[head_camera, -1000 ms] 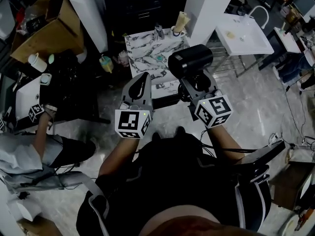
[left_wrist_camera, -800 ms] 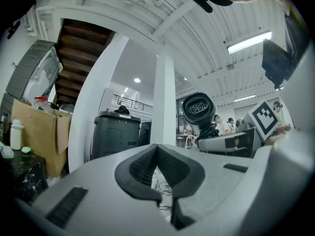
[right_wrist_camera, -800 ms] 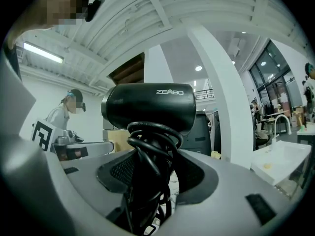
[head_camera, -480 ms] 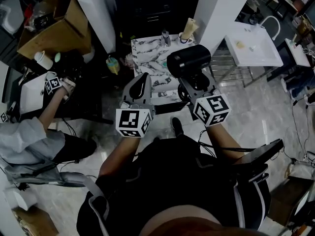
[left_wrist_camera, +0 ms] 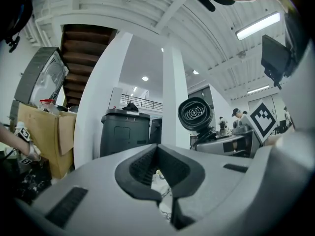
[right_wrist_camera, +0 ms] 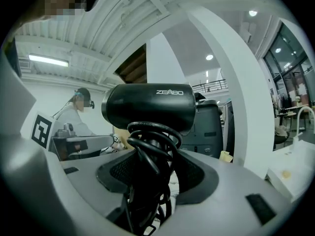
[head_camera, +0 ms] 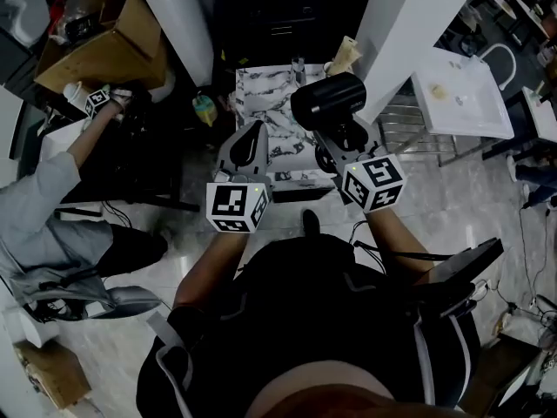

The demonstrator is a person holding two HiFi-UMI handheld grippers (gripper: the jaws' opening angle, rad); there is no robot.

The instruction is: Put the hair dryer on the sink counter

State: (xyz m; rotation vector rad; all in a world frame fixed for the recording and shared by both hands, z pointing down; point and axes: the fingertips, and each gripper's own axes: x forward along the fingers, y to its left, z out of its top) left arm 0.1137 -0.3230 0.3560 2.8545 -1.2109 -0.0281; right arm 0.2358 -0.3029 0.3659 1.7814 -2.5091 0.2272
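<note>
R gripper (head_camera: 341, 139) is clamped on the hair dryer (head_camera: 329, 101). Its jaws stand wide round the handle w/ the cord coiled on it, and the black barrel lies crosswise above them. L gripper (head_camera: 251, 139) is just beside it, jaws together, nothing in them. Both are held out in front of the person. In the head view the dryer sits over the right edge of the marbled worktop (head_camera: 261, 94).

The sink worktop (head_camera: 452, 111) is white, off to the right and well apart from the dryer, w/ a curved tap (head_camera: 498, 55) on its far side. Its near-left corner juts toward the pale floor tiles (head_camera: 435, 190), and that stretch of floor lies open btwn the person and the sink.

In the way: a white pillar (head_camera: 409, 24) stands btwn the marbled worktop and the sink worktop. A cup (head_camera: 346, 57) sits at the marbled worktop's far right corner, by that pillar, w/ a small bottle (head_camera: 298, 64) near it. A second pillar (head_camera: 178, 16) closes the left side.

Left: another person (head_camera: 43, 207) reaches to a dark desk, holding a marker cube (head_camera: 97, 101), w/ a cardboard box (head_camera: 96, 42) beyond. Low right, a black chair arm (head_camera: 470, 264) sticks out. Cables (head_camera: 526, 207) trail on the floor at the far right.
</note>
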